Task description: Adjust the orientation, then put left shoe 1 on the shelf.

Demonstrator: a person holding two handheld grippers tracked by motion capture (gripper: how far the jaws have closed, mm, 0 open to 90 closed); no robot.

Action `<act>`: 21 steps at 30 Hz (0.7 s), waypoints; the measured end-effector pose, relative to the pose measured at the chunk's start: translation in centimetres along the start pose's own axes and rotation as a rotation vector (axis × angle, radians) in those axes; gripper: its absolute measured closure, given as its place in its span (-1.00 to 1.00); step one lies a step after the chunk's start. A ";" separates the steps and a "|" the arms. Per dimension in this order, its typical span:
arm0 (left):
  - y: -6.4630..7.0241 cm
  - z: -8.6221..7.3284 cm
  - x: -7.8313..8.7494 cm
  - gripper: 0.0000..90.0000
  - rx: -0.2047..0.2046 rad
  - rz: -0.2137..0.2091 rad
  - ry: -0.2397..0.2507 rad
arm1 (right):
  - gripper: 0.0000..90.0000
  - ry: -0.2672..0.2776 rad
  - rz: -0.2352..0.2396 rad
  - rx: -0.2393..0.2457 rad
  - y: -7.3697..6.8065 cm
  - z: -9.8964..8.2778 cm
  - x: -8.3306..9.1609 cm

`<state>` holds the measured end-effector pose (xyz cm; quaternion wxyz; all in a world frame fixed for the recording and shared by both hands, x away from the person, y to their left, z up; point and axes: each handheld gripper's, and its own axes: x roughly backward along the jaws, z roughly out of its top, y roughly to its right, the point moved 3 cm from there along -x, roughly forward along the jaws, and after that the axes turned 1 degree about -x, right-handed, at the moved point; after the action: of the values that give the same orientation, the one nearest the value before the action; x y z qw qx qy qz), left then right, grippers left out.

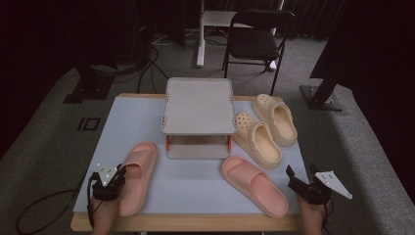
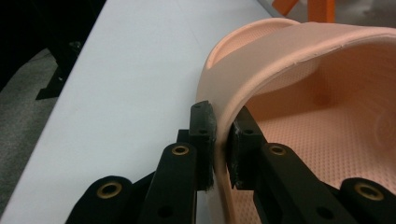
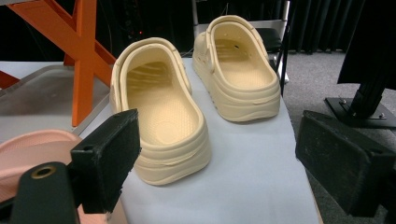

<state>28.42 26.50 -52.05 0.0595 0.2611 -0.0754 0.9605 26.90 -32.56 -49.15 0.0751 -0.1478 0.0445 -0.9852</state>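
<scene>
Left hand-held gripper (image 1: pixel 117 177) at near-left corner of surface (image 1: pixel 195 183), jaws pinching side edge of strap of left pink slide (image 1: pixel 138 171); slide lies flat on surface, toe pointing away. Grey two-tier rack (image 1: pixel 198 105) at middle back. Right pink slide (image 1: pixel 254 185) angled near front. Two cream clogs (image 1: pixel 266 129) side by side beyond it. Right hand-held gripper (image 1: pixel 293 180) at near-right corner, jaws spread wide, holding nothing.
</scene>
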 end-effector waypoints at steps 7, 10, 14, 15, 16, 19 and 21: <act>0.0 -0.2 -0.4 0.72 -0.010 -0.047 -0.008 | -0.70 -0.006 0.008 0.000 0.1 -0.1 0.0; -0.2 -0.2 -0.5 0.69 -0.004 -0.077 -0.026 | -0.70 -0.010 0.010 -0.003 0.2 -0.2 0.0; -0.3 -0.2 -0.7 0.62 0.011 -0.083 -0.039 | -0.70 -0.011 0.014 0.001 0.1 -0.2 0.0; -0.3 -0.2 -0.7 0.65 0.011 -0.083 -0.039 | -0.70 -0.011 0.014 0.001 0.1 -0.2 0.0; -0.2 -0.2 -0.7 0.65 0.011 -0.068 -0.039 | -0.70 -0.011 0.014 0.001 0.1 -0.2 0.0; -0.1 -0.2 -0.6 0.74 -0.002 -0.040 -0.037 | -0.70 -0.015 0.017 0.007 -0.1 -0.2 -0.1; -0.1 -0.1 -0.5 0.76 -0.002 -0.026 -0.036 | -0.70 -0.016 0.016 0.009 -0.1 -0.2 -0.1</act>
<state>28.79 26.62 -52.38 0.0707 0.2792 -0.0741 0.9548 26.96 -32.44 -49.39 0.0841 -0.1548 0.0409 -0.9835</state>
